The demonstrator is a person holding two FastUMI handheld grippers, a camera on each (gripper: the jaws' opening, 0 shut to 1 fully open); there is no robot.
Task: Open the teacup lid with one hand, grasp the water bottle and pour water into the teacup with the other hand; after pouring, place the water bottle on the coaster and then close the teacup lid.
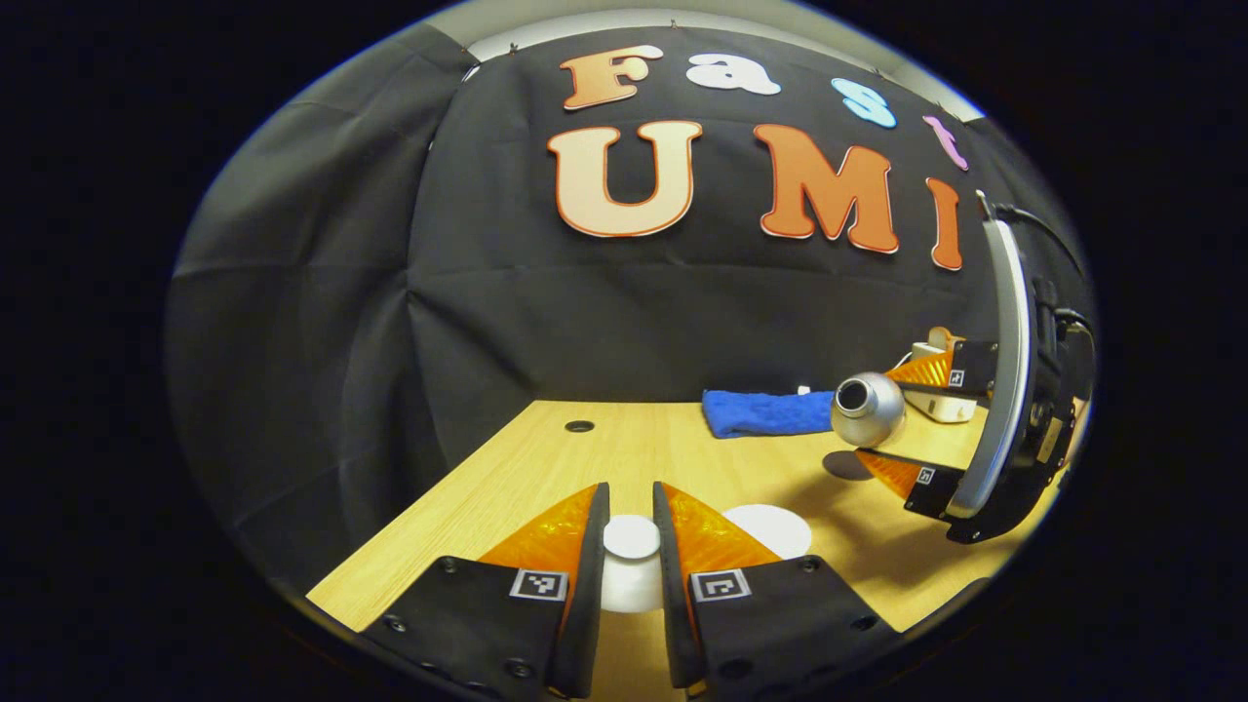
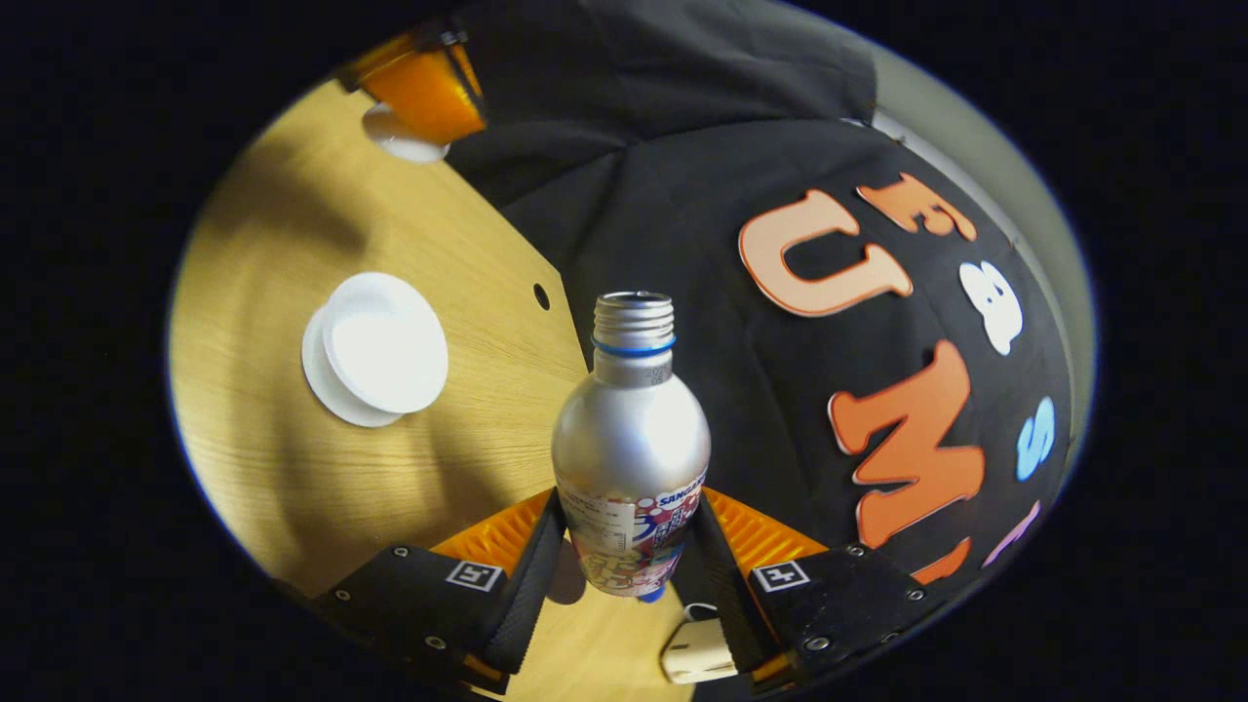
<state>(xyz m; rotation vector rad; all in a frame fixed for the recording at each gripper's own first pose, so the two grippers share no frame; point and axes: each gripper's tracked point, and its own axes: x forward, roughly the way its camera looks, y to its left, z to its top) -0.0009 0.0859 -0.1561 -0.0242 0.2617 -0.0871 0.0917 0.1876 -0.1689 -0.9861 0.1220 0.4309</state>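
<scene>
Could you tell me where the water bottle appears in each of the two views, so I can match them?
Left gripper view: the water bottle is right of centre, mouth toward the camera, between the fingers of the right gripper.
Right gripper view: the bottle is at centre, neck pointing up in the picture, clamped by that gripper's own fingers.
Shared landmark: the round hole in the table.

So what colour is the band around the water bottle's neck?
Blue: a thin ring under the threaded mouth of the water bottle, clearest in the right gripper view.
</scene>
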